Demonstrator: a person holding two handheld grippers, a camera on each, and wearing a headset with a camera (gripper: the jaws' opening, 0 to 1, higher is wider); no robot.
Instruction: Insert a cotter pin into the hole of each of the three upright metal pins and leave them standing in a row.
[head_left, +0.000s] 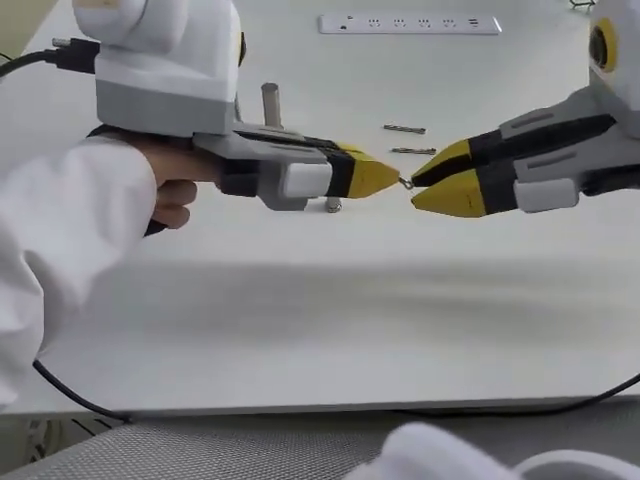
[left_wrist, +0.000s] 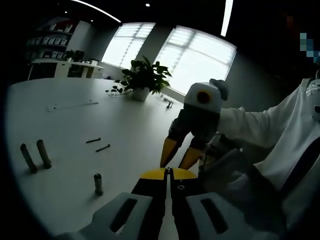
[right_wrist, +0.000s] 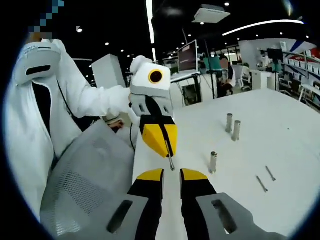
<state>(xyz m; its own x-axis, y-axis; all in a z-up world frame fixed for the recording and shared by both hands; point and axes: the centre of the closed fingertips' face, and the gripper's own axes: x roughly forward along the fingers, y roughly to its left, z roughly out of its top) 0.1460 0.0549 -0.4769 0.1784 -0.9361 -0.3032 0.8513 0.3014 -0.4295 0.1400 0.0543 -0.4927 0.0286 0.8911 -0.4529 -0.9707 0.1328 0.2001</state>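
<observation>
My left gripper (head_left: 396, 178) is shut on a thin cotter pin (right_wrist: 170, 159), which sticks out of its yellow tips toward my right gripper (head_left: 414, 190). The right gripper is open, its jaws a little apart around the pin's free end, above the table. Three upright metal pins (right_wrist: 229, 122) (right_wrist: 236, 130) (right_wrist: 213, 162) stand on the white table: two close together and one apart. In the head view one metal pin (head_left: 271, 103) rises behind the left gripper and another pin's base (head_left: 333, 205) shows under it. Two more cotter pins (head_left: 404, 128) (head_left: 413, 151) lie flat beyond the grippers.
A white power strip (head_left: 410, 23) lies at the far edge of the table (head_left: 300, 320). Black cables run along the table's near edge. A grey mesh chair back (right_wrist: 85, 185) is beside the table. A potted plant (left_wrist: 142, 80) stands at the far end.
</observation>
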